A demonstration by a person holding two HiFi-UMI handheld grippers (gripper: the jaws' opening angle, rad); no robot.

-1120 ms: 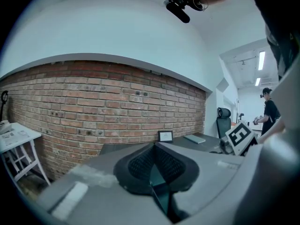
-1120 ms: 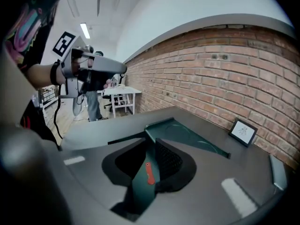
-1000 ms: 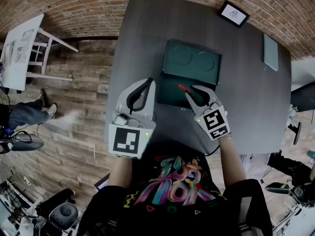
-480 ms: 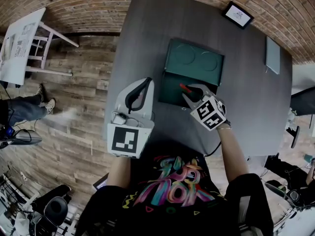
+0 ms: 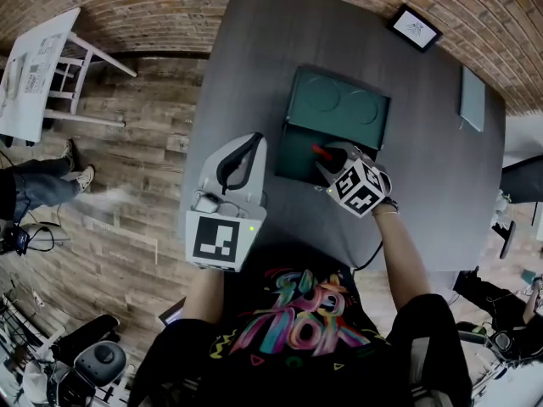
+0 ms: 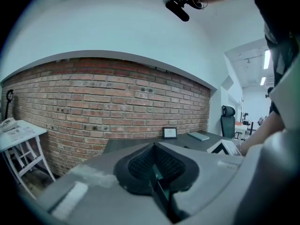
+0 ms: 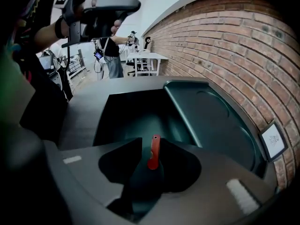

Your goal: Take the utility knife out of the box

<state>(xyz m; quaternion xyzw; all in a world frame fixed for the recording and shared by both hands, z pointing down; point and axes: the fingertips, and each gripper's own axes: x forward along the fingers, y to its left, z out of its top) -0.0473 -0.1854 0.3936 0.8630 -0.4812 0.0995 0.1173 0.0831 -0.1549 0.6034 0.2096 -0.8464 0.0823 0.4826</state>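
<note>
A dark green box [image 5: 293, 134] stands open on the grey table [image 5: 254, 49], its lid [image 5: 339, 108] laid back toward the wall. A red utility knife [image 5: 320, 153] lies inside, near the front wall. My right gripper [image 5: 329, 163] points steeply down into the box. Its jaws have just been opening, and the knife [image 7: 153, 151] now shows between them with the pads off it. My left gripper [image 5: 253, 140] hangs at the table's left front edge, apart from the box; its fingertips [image 6: 153, 149] meet on nothing.
A small framed picture [image 5: 414, 28] and a flat grey slab [image 5: 472, 98] lie at the table's far right. A white stand [image 5: 38, 75] and a person's legs [image 5: 38, 189] are on the wooden floor to the left. A brick wall runs behind the table.
My right gripper has sunk into the box and tipped more steeply down, its marker cube turning toward me. The knife stays at the same spot in the box. The left gripper kept still.
</note>
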